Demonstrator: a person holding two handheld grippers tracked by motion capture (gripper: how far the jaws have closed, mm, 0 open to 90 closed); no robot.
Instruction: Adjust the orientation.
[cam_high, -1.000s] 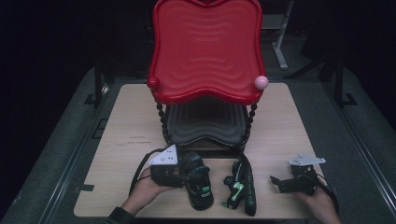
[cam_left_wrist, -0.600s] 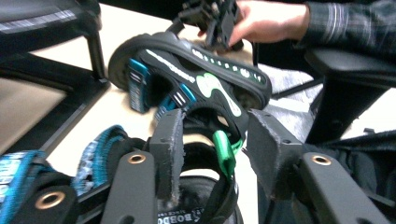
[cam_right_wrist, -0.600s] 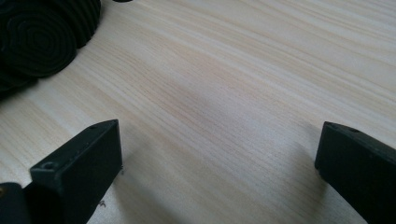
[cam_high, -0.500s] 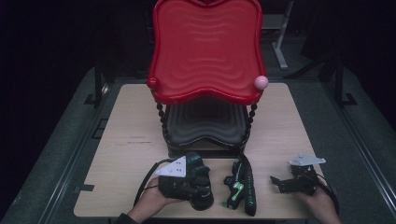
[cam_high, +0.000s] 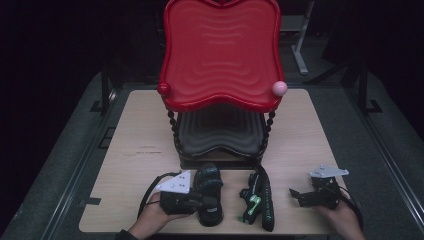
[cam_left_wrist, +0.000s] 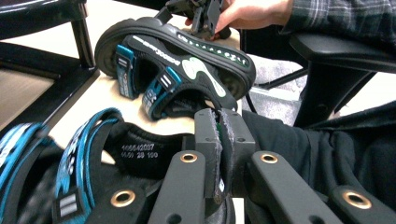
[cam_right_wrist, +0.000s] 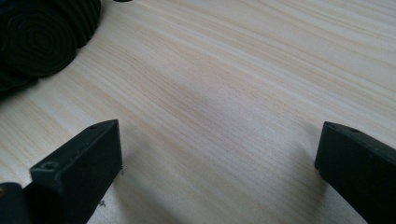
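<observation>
A black sandal with blue straps (cam_high: 209, 192) is lying near the front edge of the table, just in front of the shelf stand. The left gripper (cam_high: 192, 201) is touching it, its jaws pressed together on the sandal's edge (cam_left_wrist: 140, 149). A second sandal (cam_high: 257, 197), black with green markings, is resting on its side just to the right. The right gripper (cam_high: 306, 196) is sitting well apart, jaws spread wide over bare wood. The light wooden table (cam_high: 140, 145) is carrying a two-tier stand with a red wavy tray (cam_high: 220, 50) over a black one (cam_high: 220, 130). The room around is lying in darkness.
</observation>
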